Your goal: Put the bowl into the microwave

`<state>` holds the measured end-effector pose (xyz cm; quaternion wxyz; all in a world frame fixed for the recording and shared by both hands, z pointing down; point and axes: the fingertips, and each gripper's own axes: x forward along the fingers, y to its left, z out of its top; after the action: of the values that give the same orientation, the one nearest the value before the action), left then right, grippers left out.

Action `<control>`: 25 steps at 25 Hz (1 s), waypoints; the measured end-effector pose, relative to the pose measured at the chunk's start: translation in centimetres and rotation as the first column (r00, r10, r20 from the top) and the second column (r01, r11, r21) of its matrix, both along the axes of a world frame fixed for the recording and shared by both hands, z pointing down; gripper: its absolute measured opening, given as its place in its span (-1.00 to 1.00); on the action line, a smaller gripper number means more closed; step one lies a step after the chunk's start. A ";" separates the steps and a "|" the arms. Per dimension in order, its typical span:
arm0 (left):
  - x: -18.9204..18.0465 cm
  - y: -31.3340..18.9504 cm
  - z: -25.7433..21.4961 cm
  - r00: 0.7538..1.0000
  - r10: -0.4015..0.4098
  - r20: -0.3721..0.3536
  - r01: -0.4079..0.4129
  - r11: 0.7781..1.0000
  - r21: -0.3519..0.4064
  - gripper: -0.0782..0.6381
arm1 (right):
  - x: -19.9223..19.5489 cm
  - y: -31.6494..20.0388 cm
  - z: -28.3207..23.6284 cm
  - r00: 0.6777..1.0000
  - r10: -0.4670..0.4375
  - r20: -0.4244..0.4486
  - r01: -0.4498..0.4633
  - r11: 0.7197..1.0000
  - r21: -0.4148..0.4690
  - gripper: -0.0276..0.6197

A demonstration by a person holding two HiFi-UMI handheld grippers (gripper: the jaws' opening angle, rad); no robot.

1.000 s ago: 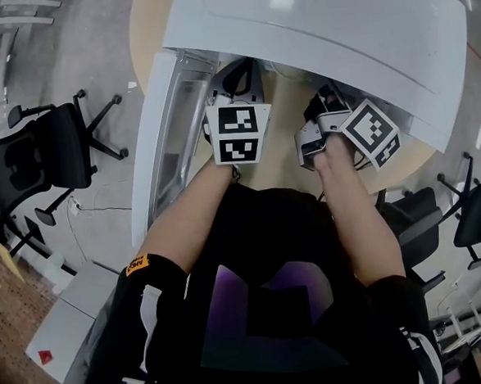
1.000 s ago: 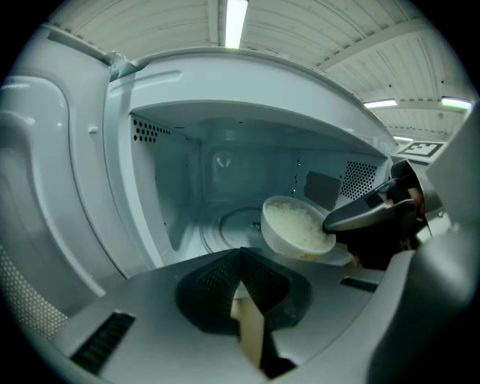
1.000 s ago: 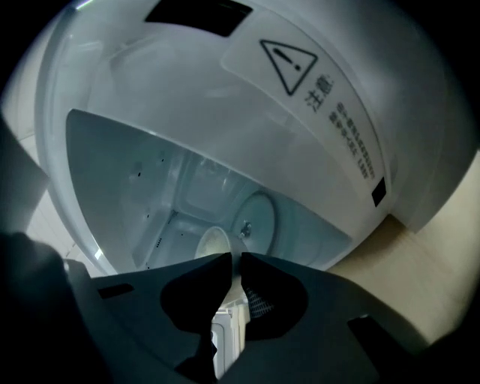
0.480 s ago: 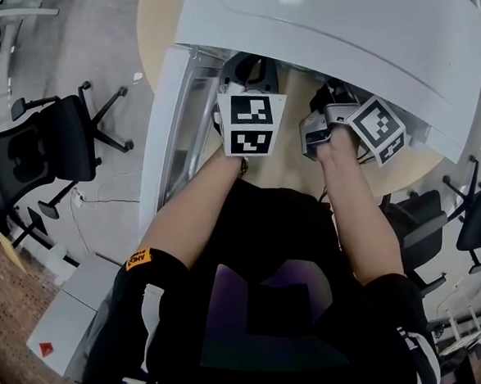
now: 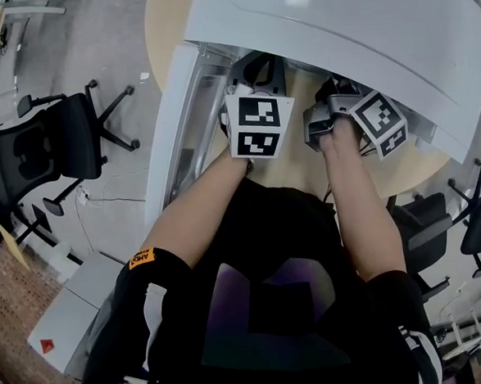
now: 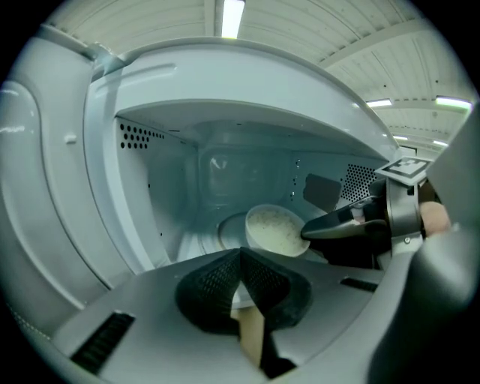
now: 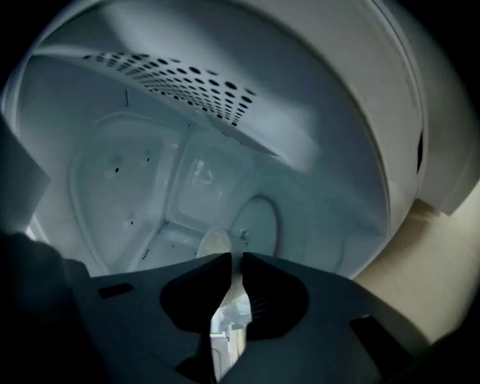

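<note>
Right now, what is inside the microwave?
A white bowl, gripped at its rim by the right claw, over the turntable. Whether it rests there is hidden beneath it.

Both bare forearms stretch forward side by side, the left forearm (image 5: 199,210) angled slightly inward and the right forearm (image 5: 364,215) nearly straight. Each hand grips a grey two-jaw gripper topped by a black-and-white marker cube, the left cube (image 5: 259,127) just beside the right cube (image 5: 381,124). The left gripper (image 6: 240,256) has its dark ribbed jaws pressed together with nothing between them. The right gripper (image 7: 231,262) is held slightly tilted, its jaws pinched on the rim of a white round bowl (image 6: 274,231).
</note>
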<state>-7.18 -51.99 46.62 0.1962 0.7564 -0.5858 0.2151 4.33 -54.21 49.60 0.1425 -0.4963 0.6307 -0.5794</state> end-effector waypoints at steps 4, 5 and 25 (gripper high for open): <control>0.0 0.2 -0.3 1.000 0.000 0.001 0.000 1.000 0.005 -0.66 | -0.1 -0.2 0.0 1.000 0.006 -0.014 -0.006 1.000 0.019 -0.76; 0.0 0.2 -0.3 1.000 -0.001 0.001 0.001 1.000 0.007 -0.66 | -0.1 -0.3 0.0 1.000 0.008 -0.015 -0.007 1.000 0.025 -0.76; 1.1 2.9 -3.3 1.000 -0.020 -0.010 0.020 0.998 0.056 -0.66 | 0.5 1.2 -1.7 0.994 -0.043 -0.097 0.056 0.990 0.132 -0.72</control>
<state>-6.06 -49.11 43.29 0.1798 0.7568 -0.5982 0.1928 4.84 -52.97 47.92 0.1312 -0.4965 0.6864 -0.5149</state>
